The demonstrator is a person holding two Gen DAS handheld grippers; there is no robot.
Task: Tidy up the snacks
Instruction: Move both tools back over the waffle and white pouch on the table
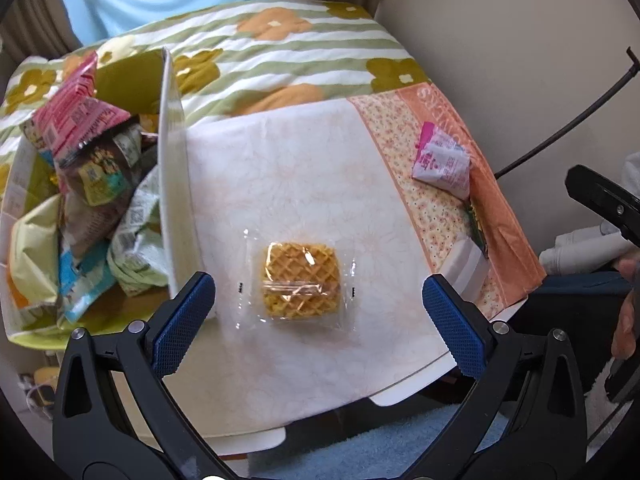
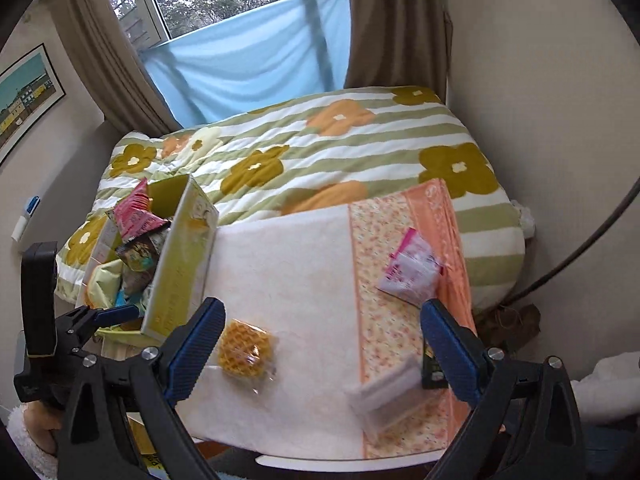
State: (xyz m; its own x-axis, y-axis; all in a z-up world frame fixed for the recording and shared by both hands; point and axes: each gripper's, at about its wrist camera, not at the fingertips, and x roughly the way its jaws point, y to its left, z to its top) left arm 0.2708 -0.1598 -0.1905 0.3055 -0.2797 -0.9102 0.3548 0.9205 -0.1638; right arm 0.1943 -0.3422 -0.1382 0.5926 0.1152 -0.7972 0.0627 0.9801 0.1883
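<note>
- Hovering above the tabletop, the left tool is seen spread wide and empty, its blue pads framing the wrapped waffle at the centre of the left wrist view; the alignment suggests that this packet is lined up as the next pick.
- The waffle is laid flat in clear film on the white part of the cloth, just beside the box wall, which would make a short carry.
- The snack box is placed at the left of the frame, already heaped with packets; it is judged to be the collecting place.
- A pink and white packet is left on the orange patterned border at the right of the frame, well apart from the waffle.
- A white wrapped piece and a dark green packet are seen at the lower right of the right wrist view, near the tabletop edge.
- The right tool is likewise held wide with nothing in it, above the cloth.
- Large pale letters are printed along the orange border, seen reversed and partly cut off; the word cannot be read with certainty. Print on the packets is too small or blurred to be told.
- The quilted bed lies beyond the tabletop.
</note>
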